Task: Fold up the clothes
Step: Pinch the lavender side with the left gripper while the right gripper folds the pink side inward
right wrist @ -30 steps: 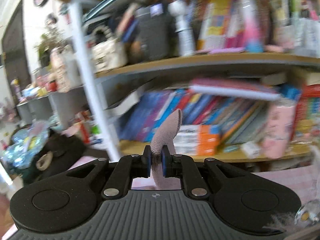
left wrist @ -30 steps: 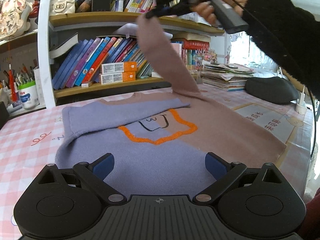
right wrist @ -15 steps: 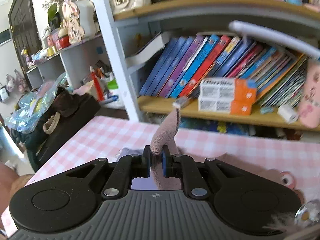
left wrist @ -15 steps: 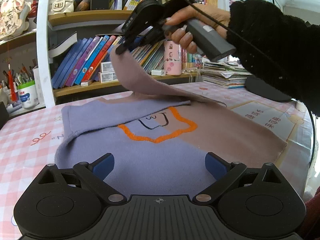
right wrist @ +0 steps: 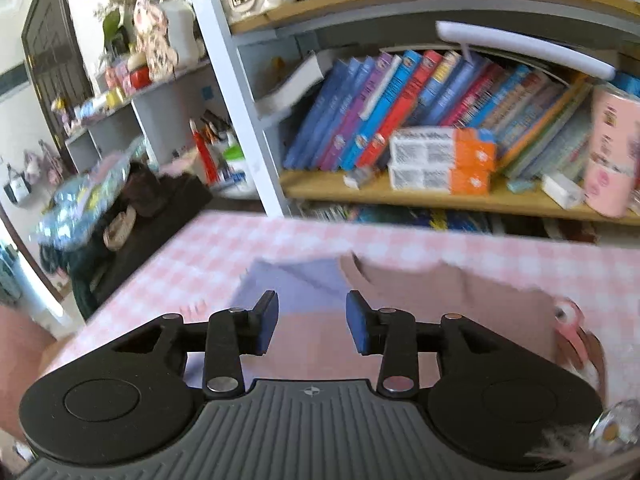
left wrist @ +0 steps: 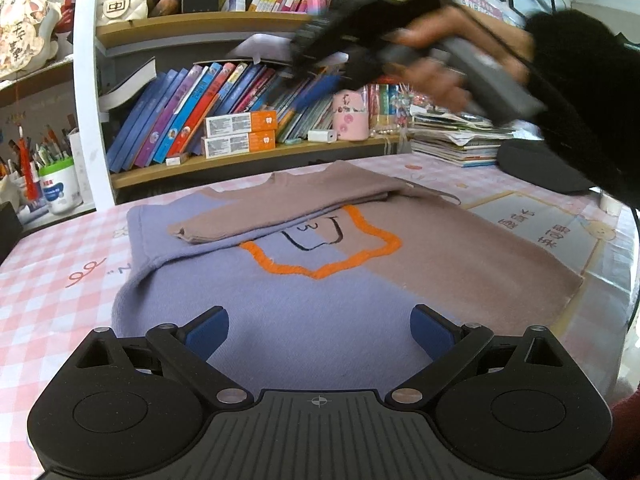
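1. Far left on the shelf: white tub [left wrist: 60,190] crammed with pens.
2. Low in the left wrist view: left claw [left wrist: 319,330] spread wide, empty, just above the sweater's hem.
3. Centre of the pink-checked worktop [left wrist: 48,280]: sweater [left wrist: 328,264] flat, mauve sleeve [left wrist: 288,212] folded across the chest.
4. Upper right: right claw [right wrist: 311,326] blurred, raised above the sweater, parted, holding nothing.
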Tool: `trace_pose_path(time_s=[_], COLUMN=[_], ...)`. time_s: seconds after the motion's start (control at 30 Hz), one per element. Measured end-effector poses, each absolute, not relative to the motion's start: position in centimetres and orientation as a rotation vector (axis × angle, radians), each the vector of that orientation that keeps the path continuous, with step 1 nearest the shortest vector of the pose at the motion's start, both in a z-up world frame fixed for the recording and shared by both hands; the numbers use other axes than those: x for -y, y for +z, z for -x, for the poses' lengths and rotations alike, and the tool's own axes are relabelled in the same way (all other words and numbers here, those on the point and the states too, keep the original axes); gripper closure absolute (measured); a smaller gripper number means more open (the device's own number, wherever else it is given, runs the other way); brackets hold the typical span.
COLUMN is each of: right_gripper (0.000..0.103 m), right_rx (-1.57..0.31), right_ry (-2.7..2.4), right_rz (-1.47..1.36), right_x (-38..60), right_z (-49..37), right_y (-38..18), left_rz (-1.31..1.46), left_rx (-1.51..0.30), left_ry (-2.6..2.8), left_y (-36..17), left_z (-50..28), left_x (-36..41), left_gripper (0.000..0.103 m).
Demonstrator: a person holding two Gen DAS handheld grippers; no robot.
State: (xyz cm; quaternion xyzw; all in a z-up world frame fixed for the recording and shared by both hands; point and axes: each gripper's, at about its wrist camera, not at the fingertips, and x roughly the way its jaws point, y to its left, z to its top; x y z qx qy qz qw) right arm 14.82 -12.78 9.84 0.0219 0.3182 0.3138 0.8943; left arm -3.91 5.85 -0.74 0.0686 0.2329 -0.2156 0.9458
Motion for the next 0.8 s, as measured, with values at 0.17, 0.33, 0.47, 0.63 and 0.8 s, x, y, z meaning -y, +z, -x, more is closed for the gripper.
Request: trace_pose_path(time_s=[0.17,0.33,0.47,0.63,0.8], right_gripper=[0.066,0.066,0.066,0.066,0.066], right_rx=[-0.695,-0.732,-0.761,-0.764,-0.761], right_ry=[0.589,0.515,0.455,0.434,0.421], right_rz=[-0.001,-0.009,-0.016,-0.046,-0.08], right_x=[17.0,21.6,25.3,26.8,27.8], right_z=[-9.8,-5.0,-1.2,0.6,1.9], right_y=[7.4,4.9,2.8,1.5,0.3], left_rz=[-0.121,-0.078,-0.1,0.056,0.162], left_rx=[-0.476,-0.464,-0.495,-0.533,-0.607], left_ry=[-0.418,-0.363,-0.25,-0.126,-0.116], left_y=[-0.7,-0.4,-0.2,0.7,-0.1], left_z=[3.8,4.1,5.1,6.7,6.7], left_x=[-6.0,-7.3,-8.8,-13.4,-15.1], left_gripper=[0.004,0.004,0.005,0.019,0.043])
